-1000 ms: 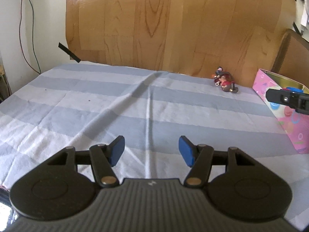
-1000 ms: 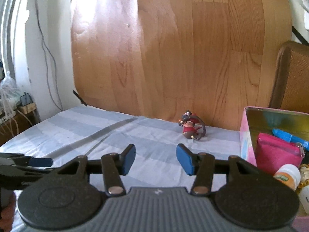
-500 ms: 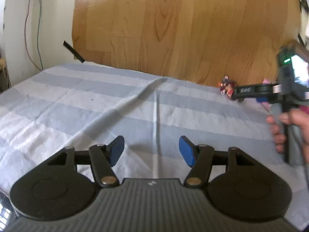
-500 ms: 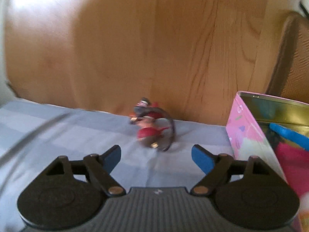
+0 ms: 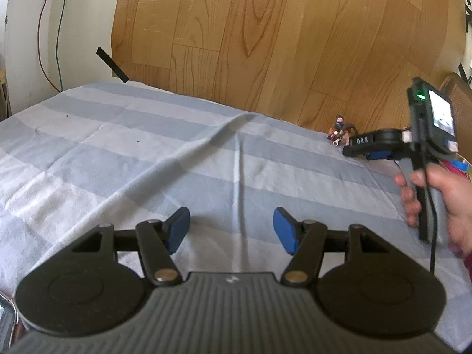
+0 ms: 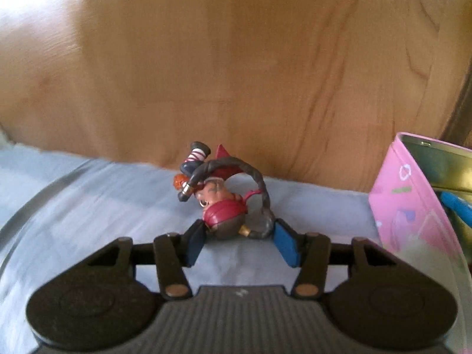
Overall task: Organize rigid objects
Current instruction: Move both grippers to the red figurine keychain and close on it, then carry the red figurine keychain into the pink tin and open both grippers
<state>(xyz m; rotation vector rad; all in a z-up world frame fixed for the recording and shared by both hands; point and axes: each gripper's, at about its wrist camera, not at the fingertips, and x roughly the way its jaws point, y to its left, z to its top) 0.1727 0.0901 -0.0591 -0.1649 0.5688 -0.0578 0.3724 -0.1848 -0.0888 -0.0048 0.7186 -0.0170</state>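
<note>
A small toy figurine in red and dark colours, with a curved grey tail, lies on its side on the blue-and-white striped cloth near the wooden backboard. My right gripper is open, its blue pads on either side of the figurine's near end, close to touching it. In the left wrist view the figurine lies far right, with the right gripper just before it. My left gripper is open and empty, low over the cloth.
A pink patterned tin box stands open just right of the figurine, with a blue item inside. The wooden board rises behind the cloth. A brown chair back stands at far right. Wires hang at the left wall.
My right gripper has moved forward to the figurine, and its pads now flank it. The left gripper has stayed low and open, turning slightly.
</note>
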